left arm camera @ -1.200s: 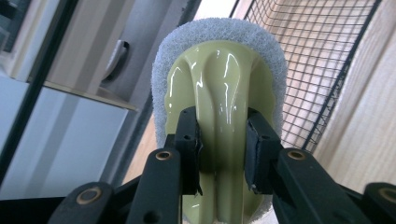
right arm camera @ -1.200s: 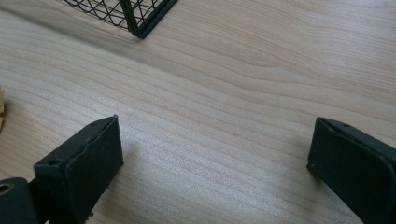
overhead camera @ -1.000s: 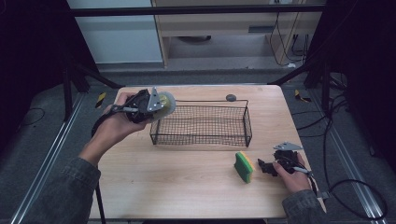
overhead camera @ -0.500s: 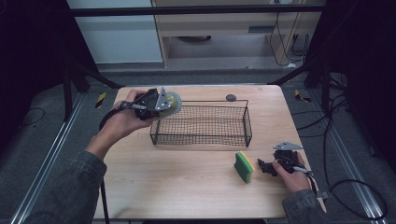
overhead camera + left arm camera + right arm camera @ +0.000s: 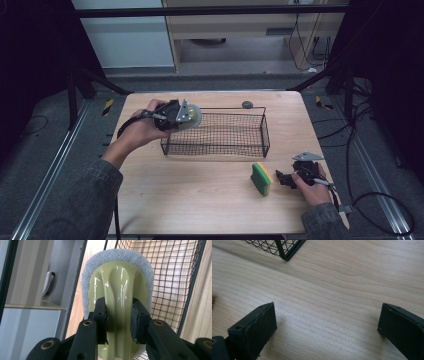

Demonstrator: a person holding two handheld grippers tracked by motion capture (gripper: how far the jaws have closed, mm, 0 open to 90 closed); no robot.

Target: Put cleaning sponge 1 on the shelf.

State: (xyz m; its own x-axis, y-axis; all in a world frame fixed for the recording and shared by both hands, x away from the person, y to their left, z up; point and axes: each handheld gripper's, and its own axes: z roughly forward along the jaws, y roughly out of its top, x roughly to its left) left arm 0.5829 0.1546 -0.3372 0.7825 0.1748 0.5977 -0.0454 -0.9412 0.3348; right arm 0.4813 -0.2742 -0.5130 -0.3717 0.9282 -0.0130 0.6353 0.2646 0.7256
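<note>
left gripper point(image 5: 186, 114) held up at the wire basket's point(image 5: 215, 133) left end, jaws clamped on the pale green handle of a scrub pad point(image 5: 117, 290); white fuzzy edge of the pad ringing the glossy handle in the left gripper view, black pads point(image 5: 101, 315) pressing on both flanks of the raised ridge. pad poised over the basket's near-left corner, above the rim, not resting on the mesh floor as far as can be told. basket mesh and light wood grain visible past the pad on the right of that view

in the high view, left hand point(image 5: 145, 130) wrapped round the gripper body, grey plate on top tilted toward the camera, sleeve coming in from the lower left

right gripper point(image 5: 285, 178) lying low on the tabletop point(image 5: 200, 190) near the right front edge, jaws wide apart with nothing between them, bare wood showing between the two black pads point(image 5: 257, 327) in the right gripper view. right hand point(image 5: 312, 182) resting behind it. green and yellow sponge point(image 5: 261, 178) standing on its edge just beside those jaws, apart from them, in front of the basket's right end

small dark round object point(image 5: 247, 104) on the tabletop behind the basket, too small to identify
</note>
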